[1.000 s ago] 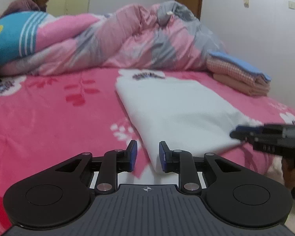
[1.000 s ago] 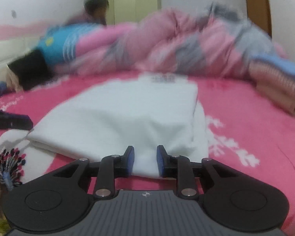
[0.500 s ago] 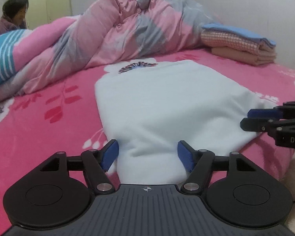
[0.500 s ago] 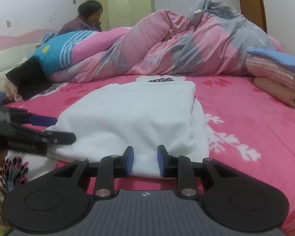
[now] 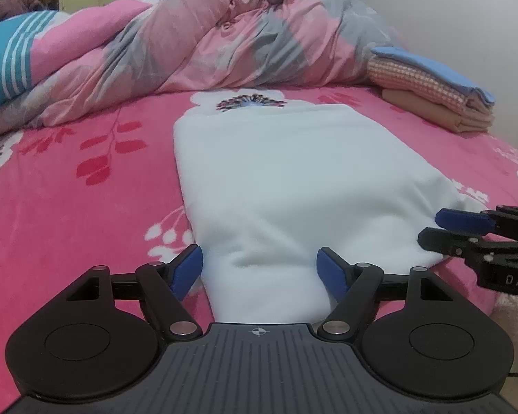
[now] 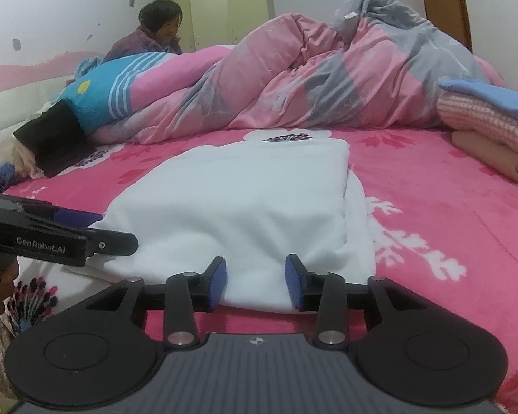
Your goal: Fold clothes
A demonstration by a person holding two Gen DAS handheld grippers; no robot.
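A white folded garment lies flat on the pink flowered bed sheet, its near edge at the front of the bed. My left gripper stands at that edge, its jaws wide and opening, with the cloth's left near corner between them and no pad pressing on it. My right gripper is at the garment's right near corner. Its jaws are narrower and opening, the cloth lying loose between them. Each gripper shows in the other's view: the right gripper at the right, the left gripper at the left.
A crumpled pink and grey duvet fills the back of the bed. A stack of folded cloths sits at the back right near the wall. A blue striped cushion lies at the back left, and a person sits behind it.
The left gripper has shifted right along the garment's near edge and its jaws have spread from narrow to wide. The right gripper stayed put and its jaws have widened around the cloth.
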